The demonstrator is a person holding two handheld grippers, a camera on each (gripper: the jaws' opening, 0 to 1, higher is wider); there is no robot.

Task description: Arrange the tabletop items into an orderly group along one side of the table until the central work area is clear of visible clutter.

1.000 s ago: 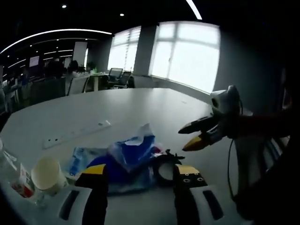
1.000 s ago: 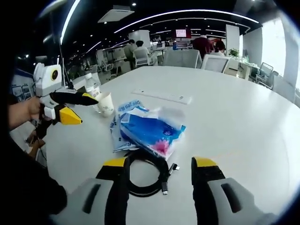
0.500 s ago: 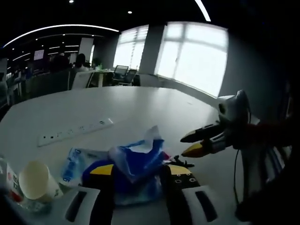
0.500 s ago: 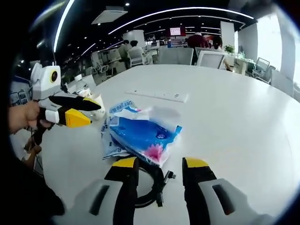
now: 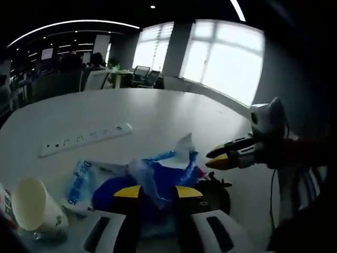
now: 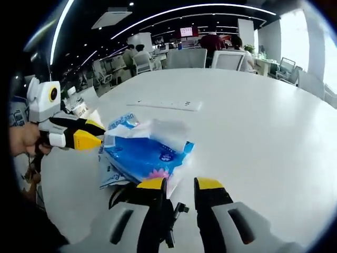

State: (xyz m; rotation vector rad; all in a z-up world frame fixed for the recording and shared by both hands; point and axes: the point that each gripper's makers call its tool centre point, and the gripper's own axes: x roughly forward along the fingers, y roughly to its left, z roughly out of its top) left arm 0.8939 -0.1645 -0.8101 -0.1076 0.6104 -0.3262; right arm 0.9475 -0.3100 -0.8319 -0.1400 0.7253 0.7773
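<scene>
While both jaws narrow, tissue pack [image 6: 141, 154] lies ahead.

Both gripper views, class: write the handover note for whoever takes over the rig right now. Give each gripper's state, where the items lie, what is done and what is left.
Left gripper: jaws nearly together on the blue tissue pack; whether they pinch it cannot be told.
Right gripper: jaws close together over the black cable coil, grip unclear.
Items: tissue pack on the white table, with the cable coil against its near edge. Paper cup lies tilted beside the pack. White power strip lies farther out.
Done: nothing is lined up along a side.
Left: probably group the pack, cable, cup and strip along one edge.
</scene>
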